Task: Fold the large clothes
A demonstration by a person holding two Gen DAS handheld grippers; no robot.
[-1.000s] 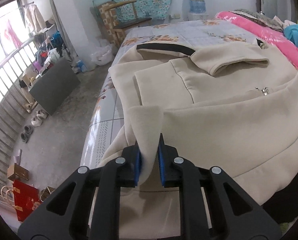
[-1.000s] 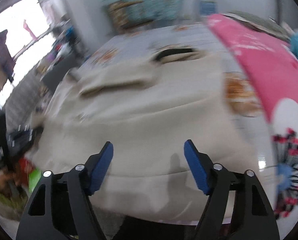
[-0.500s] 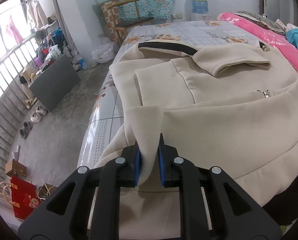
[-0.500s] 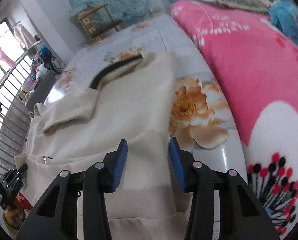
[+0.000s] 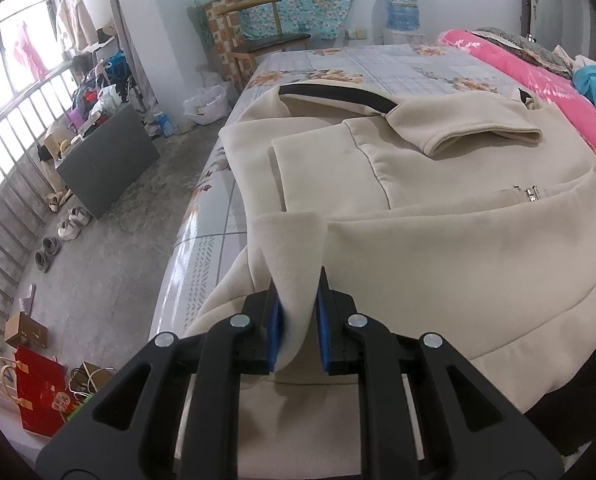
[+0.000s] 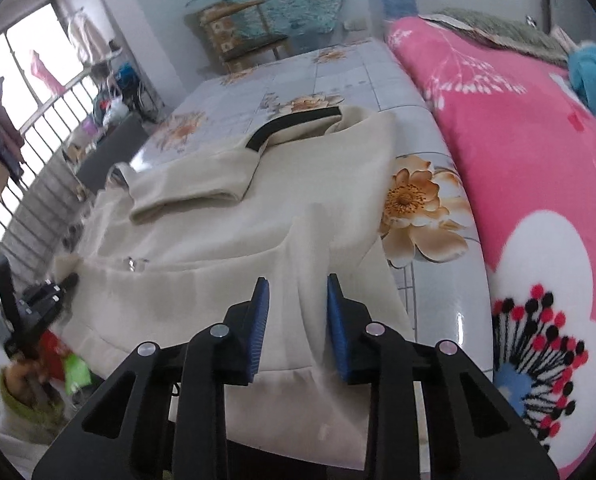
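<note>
Cream fleece jacket (image 5: 438,208) lies spread on the floral-sheeted bed (image 5: 378,68); in the left wrist view the left gripper (image 5: 299,316) pinches its raised hem corner tight between blue pads. In the right wrist view the right gripper (image 6: 298,320) has just been closing, hem fabric bunched between its pads, beside the pink flowered blanket (image 6: 538,160).

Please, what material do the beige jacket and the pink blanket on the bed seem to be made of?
Jacket: probably thick knit fleece or sweatshirt cotton, matte; fine ribbing shows at the hem and it folds softly. Blanket: likely plush synthetic fleece, fuzzy with a slight sheen and a printed flower pattern.
</note>
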